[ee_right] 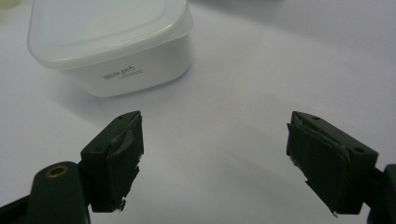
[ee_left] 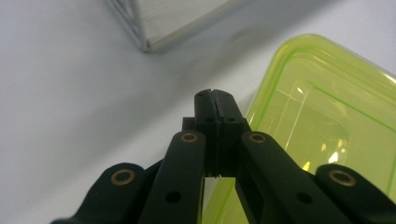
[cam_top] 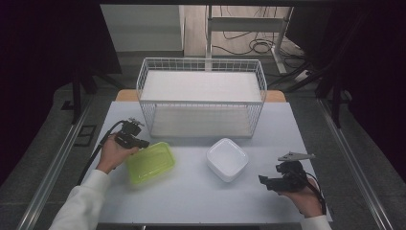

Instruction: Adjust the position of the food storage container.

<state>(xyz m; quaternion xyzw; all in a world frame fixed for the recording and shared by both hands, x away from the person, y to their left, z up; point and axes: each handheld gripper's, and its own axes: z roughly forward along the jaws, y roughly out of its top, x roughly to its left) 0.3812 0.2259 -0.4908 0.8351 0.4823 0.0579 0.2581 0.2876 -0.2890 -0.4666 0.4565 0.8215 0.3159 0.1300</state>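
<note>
Grey bench [cam_top: 191, 191]: carries everything; the front half is bare, so there is room to work.
Wire rack [cam_top: 201, 96]: white, two shelves, at the back of the bench, open face toward the person. Likely the place the boxes are meant to go.
Green box [cam_top: 150, 163]: translucent lime, lid on, front-left of the rack, sitting tilted rather than flat. Probably tipped because the left tool has hold of its near rim.
White box [cam_top: 227, 159]: lidded, flat on the bench right of the green box, apart from it. The right gripper view shows small print on its side.
Left gripper [cam_top: 139, 143]: at the green box's left edge. In the left gripper view the jaws are pressed together with the green rim running in under them, so I read it as clenched on the rim, a pinch grip suited to lifting by the edge.
Right gripper [ee_right: 214, 135]: near the front-right of the bench, well short of the white box. Jaws spread wide, nothing between them, aimed at the white box. Looks staged for a side grab.
</note>
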